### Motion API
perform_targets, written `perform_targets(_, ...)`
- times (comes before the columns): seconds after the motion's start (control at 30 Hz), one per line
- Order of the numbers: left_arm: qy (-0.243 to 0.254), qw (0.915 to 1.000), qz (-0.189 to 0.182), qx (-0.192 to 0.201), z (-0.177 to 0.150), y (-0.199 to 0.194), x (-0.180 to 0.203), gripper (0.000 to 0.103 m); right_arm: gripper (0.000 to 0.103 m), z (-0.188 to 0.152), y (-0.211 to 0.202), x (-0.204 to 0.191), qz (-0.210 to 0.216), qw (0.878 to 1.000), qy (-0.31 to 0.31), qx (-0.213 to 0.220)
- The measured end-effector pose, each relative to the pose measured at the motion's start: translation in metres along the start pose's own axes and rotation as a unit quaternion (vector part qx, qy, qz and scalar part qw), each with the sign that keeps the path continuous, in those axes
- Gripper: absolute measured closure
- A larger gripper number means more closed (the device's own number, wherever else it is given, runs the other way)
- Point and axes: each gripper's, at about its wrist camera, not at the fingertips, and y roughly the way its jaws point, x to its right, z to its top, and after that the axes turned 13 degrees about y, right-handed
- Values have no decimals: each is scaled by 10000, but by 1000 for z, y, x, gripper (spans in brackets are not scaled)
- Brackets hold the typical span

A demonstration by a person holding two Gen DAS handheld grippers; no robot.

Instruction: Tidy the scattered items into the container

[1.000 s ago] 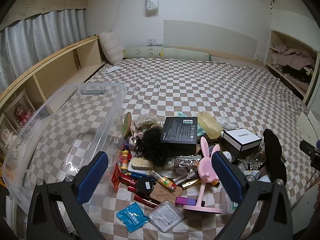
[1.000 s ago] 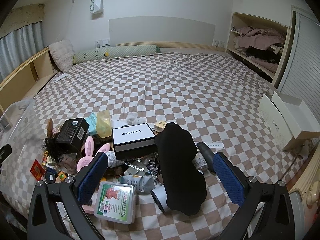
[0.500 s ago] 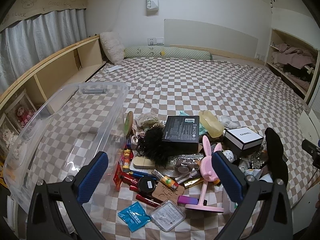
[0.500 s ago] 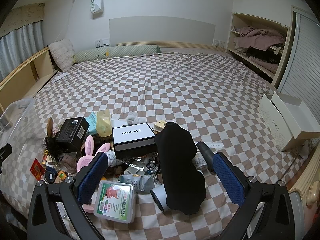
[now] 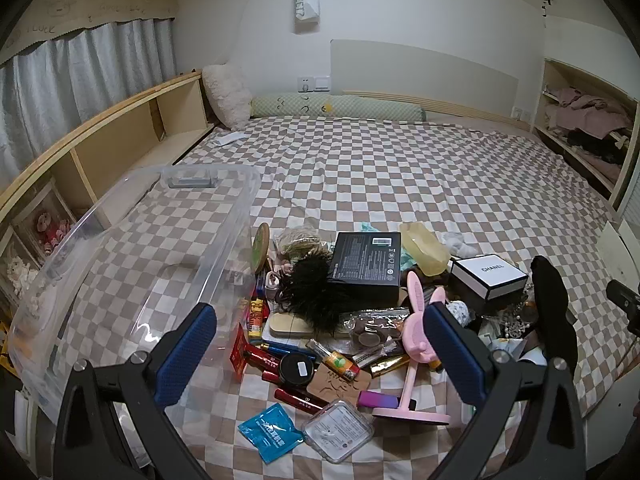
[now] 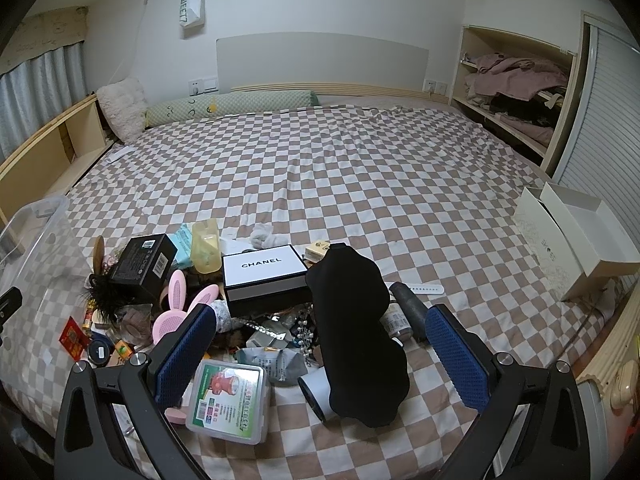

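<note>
a: where is the clear box (image 5: 120, 248)?
b: on the bed (image 5: 400, 168), at nine o'clock from the pile of little things (image 5: 340, 320).
a: are the grabbers holding stuff?
b: no. the left gripper (image 5: 320, 356) is wide apart. the right gripper (image 6: 320, 352) too, over a black sock (image 6: 352, 328).

A wide bed (image 5: 400, 168) under a brown-and-white checked sheet fills the room. White walls (image 6: 320, 4) rise behind a pale headboard panel (image 6: 320, 58); a green bolster (image 5: 336, 106) and a fluffy white cushion (image 5: 226, 94) lie at its head. A wooden shelf unit (image 5: 112, 140) runs along 1 side beneath grey curtains (image 5: 80, 68); an open alcove (image 6: 516, 92) opposite holds folded clothes.
</note>
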Motion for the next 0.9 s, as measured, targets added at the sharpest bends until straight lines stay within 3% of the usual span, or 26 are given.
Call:
perform_targets(0.5, -67, 10000, 73, 10, 0, -2, -1, 0, 0, 3, 1, 4, 78, 10000, 26, 28)
perform_targets(0.6, -90, 9999, 81, 110, 0, -4, -4, 0, 0, 6, -12, 7, 522, 9973, 200, 473)
perform_targets(0.7, -93, 9993, 88, 353, 0, -10, -7, 0, 0, 5, -24, 3, 590, 9929, 42, 1031)
perform_targets(0.77, -18, 9989, 146, 438, 0, -14, -7, 0, 0, 1, -26, -5, 483, 9908, -271, 1232)
perform_targets(0.9, -13, 9982, 25, 596, -1, -19, -10, 0, 0, -4, -22, -16, 759, 9858, -662, 1346)
